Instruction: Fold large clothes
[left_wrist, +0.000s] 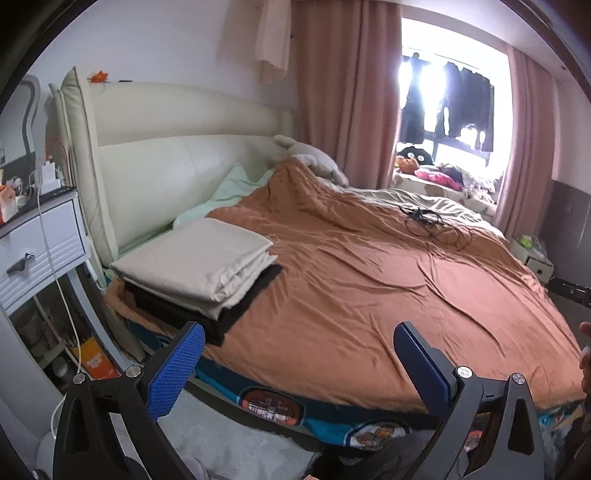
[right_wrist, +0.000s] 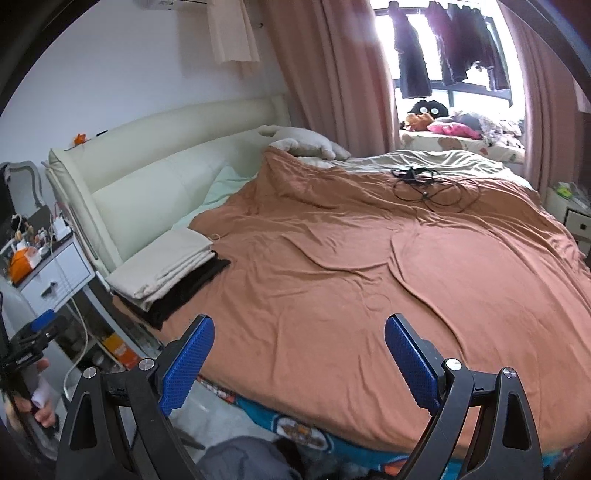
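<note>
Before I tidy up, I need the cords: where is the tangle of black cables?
Tangle of black cables: on the far right of the orange bedspread, near the window.

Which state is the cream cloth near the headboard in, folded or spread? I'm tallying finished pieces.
Folded. The cream cloth lies as a neat rectangle with layered edges showing, stacked on a folded black garment.
</note>
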